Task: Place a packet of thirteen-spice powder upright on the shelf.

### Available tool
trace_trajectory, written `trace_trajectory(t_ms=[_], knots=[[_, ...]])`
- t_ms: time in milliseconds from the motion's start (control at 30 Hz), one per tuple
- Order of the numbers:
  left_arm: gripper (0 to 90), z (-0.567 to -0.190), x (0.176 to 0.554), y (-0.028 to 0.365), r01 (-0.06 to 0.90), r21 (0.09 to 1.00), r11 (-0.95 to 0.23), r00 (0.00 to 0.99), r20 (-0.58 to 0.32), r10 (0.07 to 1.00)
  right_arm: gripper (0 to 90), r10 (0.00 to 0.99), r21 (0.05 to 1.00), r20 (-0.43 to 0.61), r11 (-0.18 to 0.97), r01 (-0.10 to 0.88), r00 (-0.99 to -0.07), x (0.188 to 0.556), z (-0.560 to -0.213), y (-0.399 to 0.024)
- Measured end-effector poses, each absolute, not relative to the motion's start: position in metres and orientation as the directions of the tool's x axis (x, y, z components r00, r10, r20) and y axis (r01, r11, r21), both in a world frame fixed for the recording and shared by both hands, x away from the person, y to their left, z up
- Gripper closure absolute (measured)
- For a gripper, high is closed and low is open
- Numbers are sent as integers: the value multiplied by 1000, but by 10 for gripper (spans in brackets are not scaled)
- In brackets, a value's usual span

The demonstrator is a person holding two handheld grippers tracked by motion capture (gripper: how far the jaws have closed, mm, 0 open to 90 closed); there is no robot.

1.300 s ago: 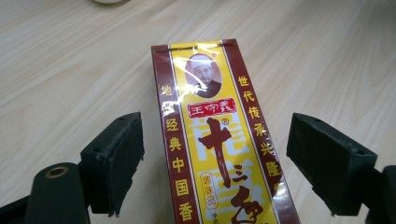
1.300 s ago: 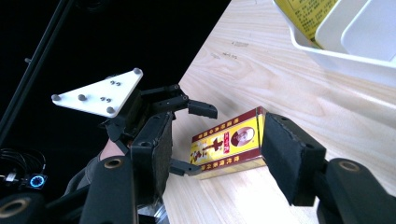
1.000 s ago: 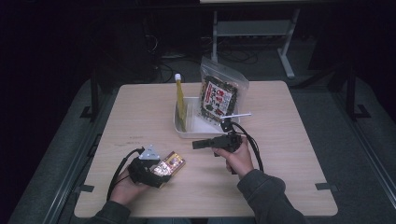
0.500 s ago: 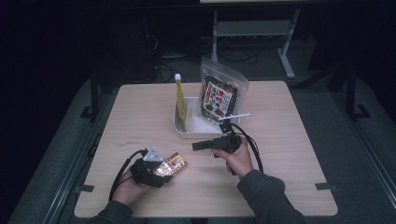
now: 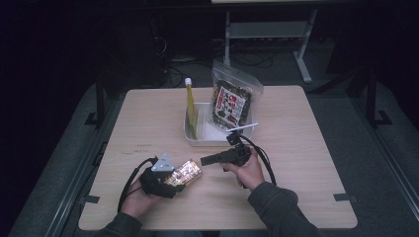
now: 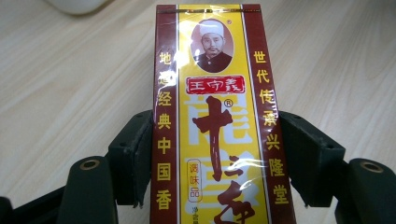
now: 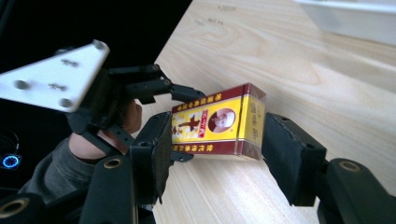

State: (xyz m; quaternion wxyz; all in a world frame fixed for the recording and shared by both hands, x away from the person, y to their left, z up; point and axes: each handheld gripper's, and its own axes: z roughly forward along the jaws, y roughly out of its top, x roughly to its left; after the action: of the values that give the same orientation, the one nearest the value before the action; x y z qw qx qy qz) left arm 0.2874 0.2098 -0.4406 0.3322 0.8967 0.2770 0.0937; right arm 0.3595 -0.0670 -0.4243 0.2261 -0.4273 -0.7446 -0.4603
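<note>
A yellow and dark red box (image 5: 187, 171) with Chinese print lies low over the near left of the table. My left gripper (image 5: 170, 178) is shut on it; in the left gripper view both jaws press the long sides of the box (image 6: 215, 116). My right gripper (image 5: 205, 160) points left at the box's free end and stands open. In the right gripper view its two jaws stand wide on either side of the box (image 7: 219, 121), not touching it, with the left gripper (image 7: 184, 123) clamped on the far end.
A white tray (image 5: 217, 140) sits at the table's middle back, with a tall yellow bottle (image 5: 189, 106) and a printed snack bag (image 5: 231, 101) standing in it. The table's left edge (image 7: 177, 32) drops to dark floor. Bare wood lies right of the hands.
The right gripper has edged slightly down and toward the box's end. The left gripper and the box have hardly moved.
</note>
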Motion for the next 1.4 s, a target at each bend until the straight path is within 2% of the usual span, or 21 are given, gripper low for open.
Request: trace_trajectory(t_ms=[433,900,1033,1400], knots=[[318,-427,280,200,381,702,-601,852,-15,523,426,437,468,729,242,850,-526,358,-433,-62],[319,-416,274,193,326,760,-562,870,-9,493,462,397,444,767,240,864,-504,358,-433,-62],[319,-415,272,190,311,771,-557,874,0,487,499,373,430,787,238,871,-491,357,-430,-62],[319,-419,274,188,319,756,-572,874,-1,486,626,391,370,814,222,902,-430,357,-423,-65]])
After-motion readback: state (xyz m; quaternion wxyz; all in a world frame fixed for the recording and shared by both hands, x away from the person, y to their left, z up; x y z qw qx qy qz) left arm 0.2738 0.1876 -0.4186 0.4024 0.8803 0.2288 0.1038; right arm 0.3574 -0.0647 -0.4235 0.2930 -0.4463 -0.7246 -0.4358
